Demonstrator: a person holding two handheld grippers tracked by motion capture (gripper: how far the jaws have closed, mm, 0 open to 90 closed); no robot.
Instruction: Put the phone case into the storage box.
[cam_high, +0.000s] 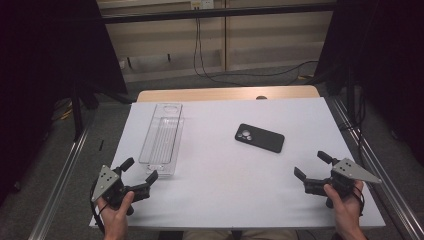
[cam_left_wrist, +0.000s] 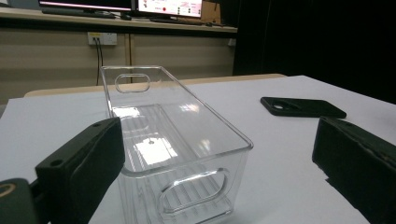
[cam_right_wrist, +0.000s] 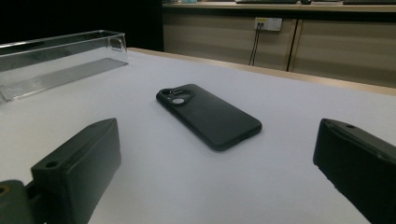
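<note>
Two things lie apart: bin (cam_high: 161, 142), phone (cam_high: 259, 137).

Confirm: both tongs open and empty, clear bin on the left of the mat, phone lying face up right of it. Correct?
Not quite. The phone lies face down: its camera cluster and back cover point up, as the right gripper view shows. The rest holds: left tongs and right tongs open and empty, clear bin on the left.

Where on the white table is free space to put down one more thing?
The widest bare patch lies on the table between the clear bin and the black phone, reaching to the near edge between the left gripper and right gripper. The far strip behind the phone is free too. The left side by the bin is tightest.
</note>
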